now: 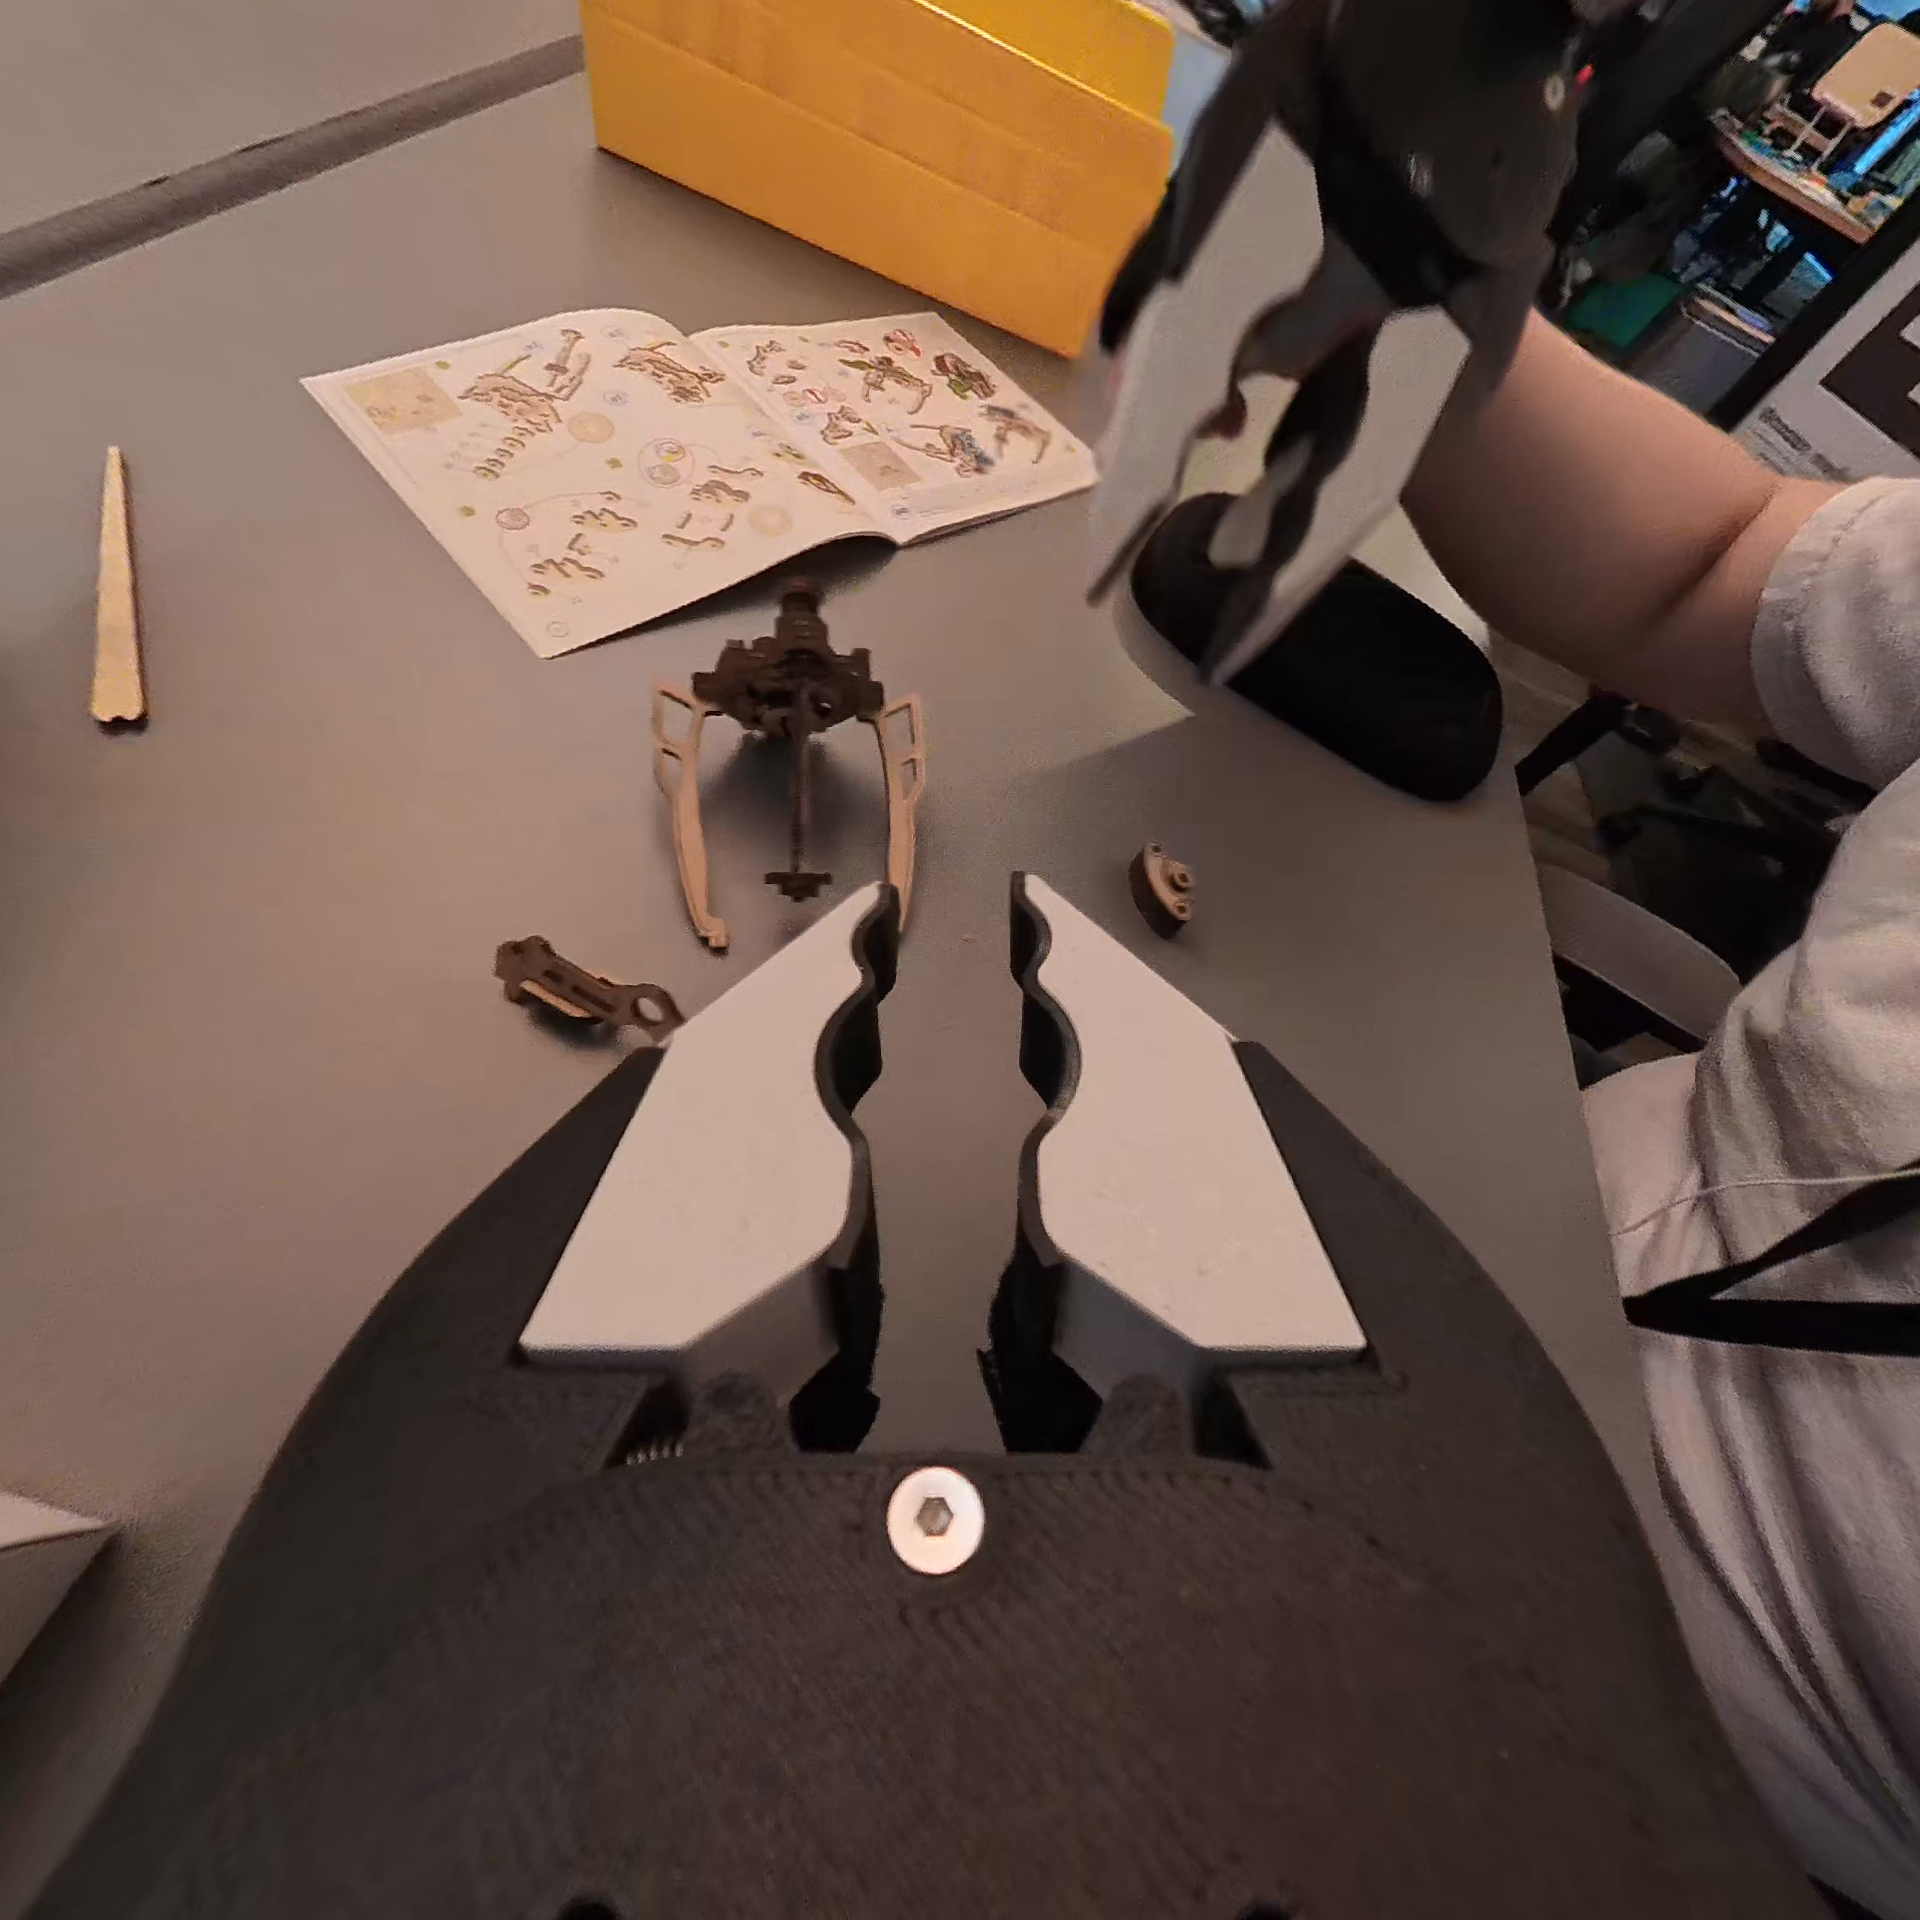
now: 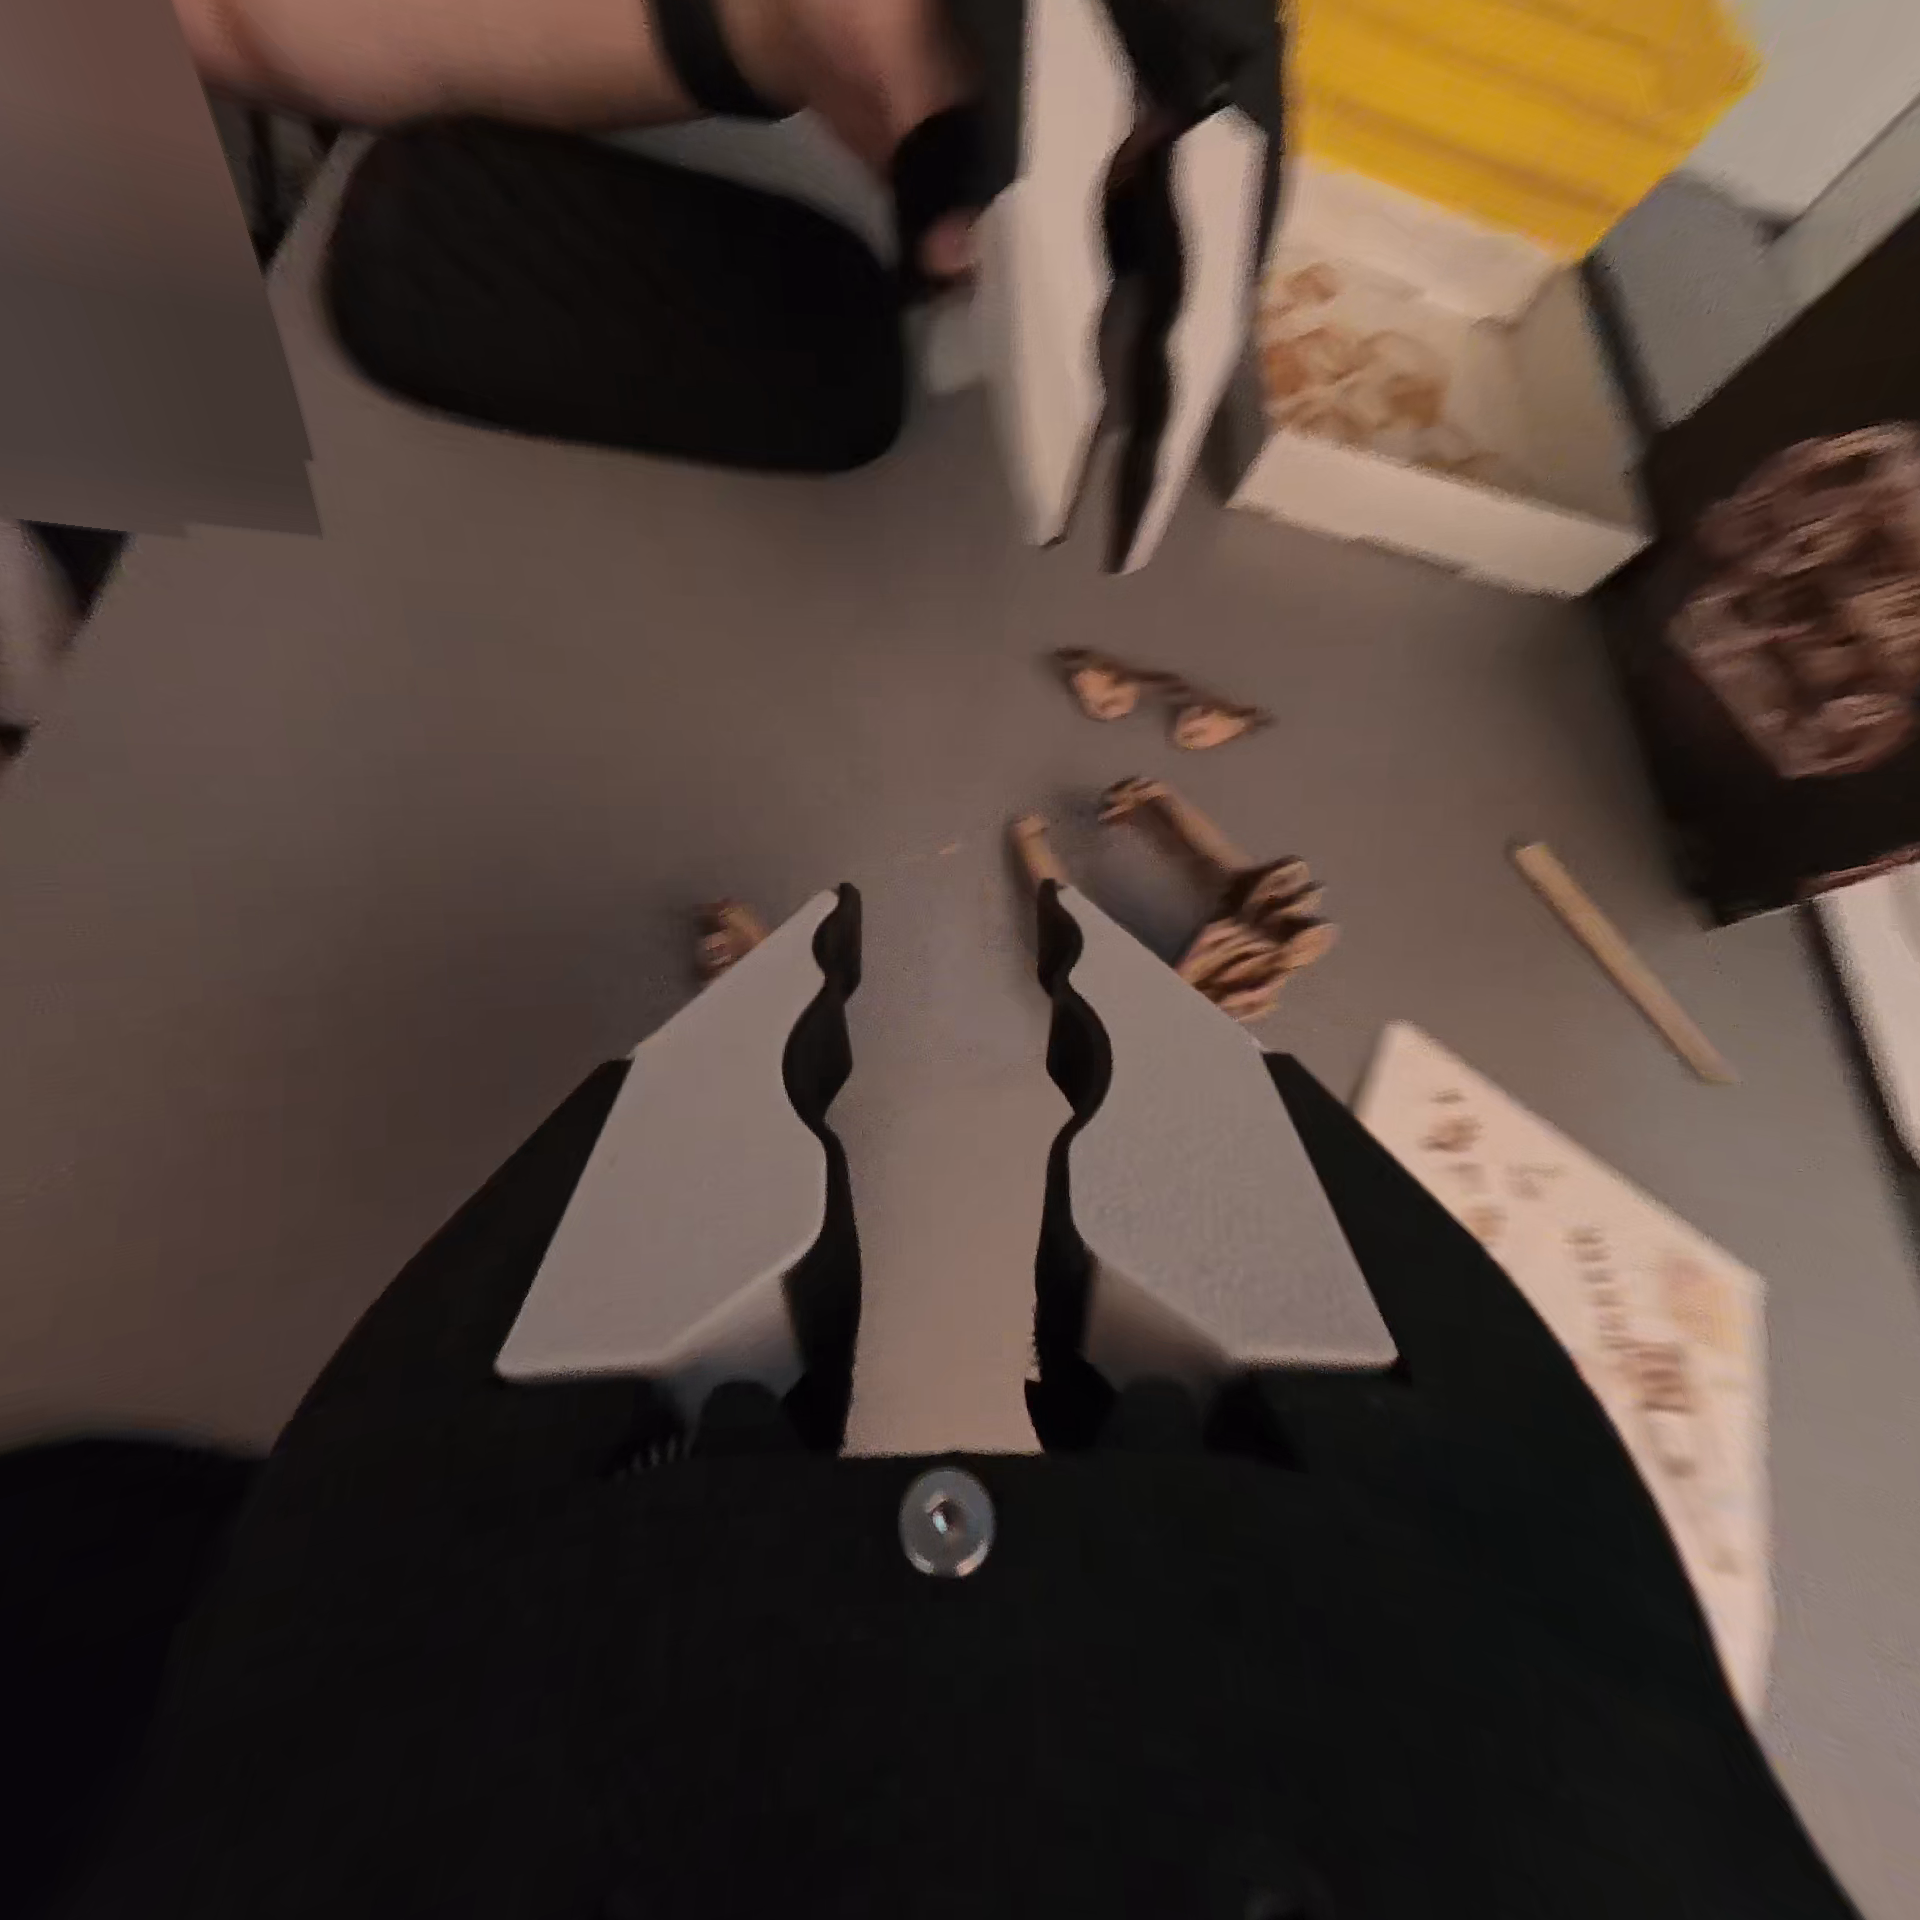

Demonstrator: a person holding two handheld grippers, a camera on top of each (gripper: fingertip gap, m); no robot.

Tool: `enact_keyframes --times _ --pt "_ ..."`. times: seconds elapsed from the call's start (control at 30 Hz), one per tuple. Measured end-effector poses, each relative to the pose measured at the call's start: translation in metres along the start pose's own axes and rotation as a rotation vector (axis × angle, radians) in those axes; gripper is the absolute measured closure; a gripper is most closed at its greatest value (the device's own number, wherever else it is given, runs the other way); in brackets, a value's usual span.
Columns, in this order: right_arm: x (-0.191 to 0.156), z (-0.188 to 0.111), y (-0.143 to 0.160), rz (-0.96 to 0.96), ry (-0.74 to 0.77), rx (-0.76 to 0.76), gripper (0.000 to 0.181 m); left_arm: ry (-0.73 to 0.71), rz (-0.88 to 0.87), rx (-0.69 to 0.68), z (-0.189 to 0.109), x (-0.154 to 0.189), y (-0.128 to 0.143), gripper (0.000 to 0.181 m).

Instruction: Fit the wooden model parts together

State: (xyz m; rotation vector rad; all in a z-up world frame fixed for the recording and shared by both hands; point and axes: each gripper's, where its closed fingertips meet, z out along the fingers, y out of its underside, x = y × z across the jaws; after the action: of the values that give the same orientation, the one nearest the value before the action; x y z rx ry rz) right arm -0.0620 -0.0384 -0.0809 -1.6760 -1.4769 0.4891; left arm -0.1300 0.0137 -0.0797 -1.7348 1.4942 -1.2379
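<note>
The partly built wooden model (image 1: 795,727), a dark core with two pale curved legs, lies on the grey table (image 1: 312,883). My left gripper (image 1: 951,894) is open and empty, with its tips just short of the model. A small dark part (image 1: 1162,888) lies to its right, a dark flat part (image 1: 582,997) to its left, and a tapered stick (image 1: 116,592) far left. My right gripper (image 1: 1153,636) hangs above the table at upper right. In the blurred right wrist view, my right gripper (image 2: 945,894) is open and empty above the table, beside the model (image 2: 1236,935).
An open instruction booklet (image 1: 675,457) lies behind the model and a yellow box (image 1: 883,135) stands at the back. The right wrist view shows a dark box (image 2: 1808,623) and a white box (image 2: 1423,468). A black chair seat (image 1: 1351,686) sits off the table's right edge. Left tips to right tips: about 10 cm. The tapered stick (image 1: 116,592) is about 25 cm from both grippers' fingertips. It turns up in the right wrist view (image 2: 1604,944) as well.
</note>
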Motion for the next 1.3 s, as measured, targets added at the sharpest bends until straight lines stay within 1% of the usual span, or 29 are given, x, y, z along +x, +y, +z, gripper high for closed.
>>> enact_keyframes --times 0.07,0.17,0.23,0.3,0.33,0.4,0.43,0.5,0.57,0.7,0.73,0.8,0.83,0.93,1.03,1.1,1.2,1.3 --pt "-0.026 0.008 0.018 0.017 -0.015 -0.044 0.152 0.004 0.011 -0.020 0.006 0.004 0.003 0.162" --pt "-0.038 0.018 0.035 0.055 0.015 -0.054 0.154 -0.074 0.046 -0.038 0.017 -0.006 0.009 0.155" --pt "-0.043 0.021 0.036 0.138 -0.009 -0.010 0.153 -0.114 0.073 -0.031 0.023 -0.012 0.009 0.151" --pt "-0.034 0.020 0.038 0.181 0.032 -0.012 0.153 -0.139 0.088 -0.006 0.030 -0.016 0.006 0.147" --pt "-0.032 0.018 0.035 0.191 0.030 0.012 0.153 -0.160 0.102 -0.010 0.032 -0.020 0.005 0.142" --pt "-0.030 0.014 0.030 0.214 0.022 0.052 0.154 -0.182 0.137 -0.043 0.038 -0.025 0.004 0.140" --pt "-0.029 0.014 0.032 0.241 0.011 0.044 0.156 -0.189 0.144 -0.065 0.041 -0.027 0.004 0.140" --pt "-0.038 0.017 0.034 0.291 -0.085 0.018 0.155 -0.205 0.146 -0.110 0.046 -0.032 0.007 0.143" --pt "-0.042 0.025 0.041 0.310 -0.129 -0.050 0.154 -0.173 0.136 -0.161 0.053 -0.029 0.014 0.145" --pt "-0.057 0.034 0.052 0.234 -0.194 -0.155 0.155 -0.156 0.157 -0.220 0.062 -0.024 0.027 0.146" --pt "-0.057 0.036 0.053 0.210 -0.182 -0.164 0.158 -0.153 0.162 -0.216 0.063 -0.022 0.027 0.149" --pt "-0.056 0.037 0.051 0.155 -0.150 -0.153 0.172 -0.110 0.155 -0.217 0.063 -0.010 0.027 0.152" --pt "-0.057 0.038 0.050 0.135 -0.136 -0.152 0.174 -0.083 0.151 -0.220 0.064 -0.002 0.027 0.153" --pt "-0.062 0.039 0.045 0.093 -0.123 -0.141 0.175 -0.044 0.172 -0.247 0.065 0.012 0.034 0.153" --pt "-0.063 0.039 0.044 0.049 -0.084 -0.139 0.175 0.019 0.188 -0.245 0.066 0.029 0.039 0.153" --pt "-0.060 0.037 0.042 0.024 -0.039 -0.128 0.175 0.000 0.173 -0.233 0.063 0.028 0.039 0.153" --pt "-0.055 0.032 0.038 -0.004 0.020 -0.091 0.175 -0.047 0.178 -0.197 0.053 0.023 0.032 0.150" --pt "-0.037 0.020 0.034 -0.084 0.169 -0.063 0.175 -0.010 0.132 -0.107 0.047 0.031 0.015 0.149"
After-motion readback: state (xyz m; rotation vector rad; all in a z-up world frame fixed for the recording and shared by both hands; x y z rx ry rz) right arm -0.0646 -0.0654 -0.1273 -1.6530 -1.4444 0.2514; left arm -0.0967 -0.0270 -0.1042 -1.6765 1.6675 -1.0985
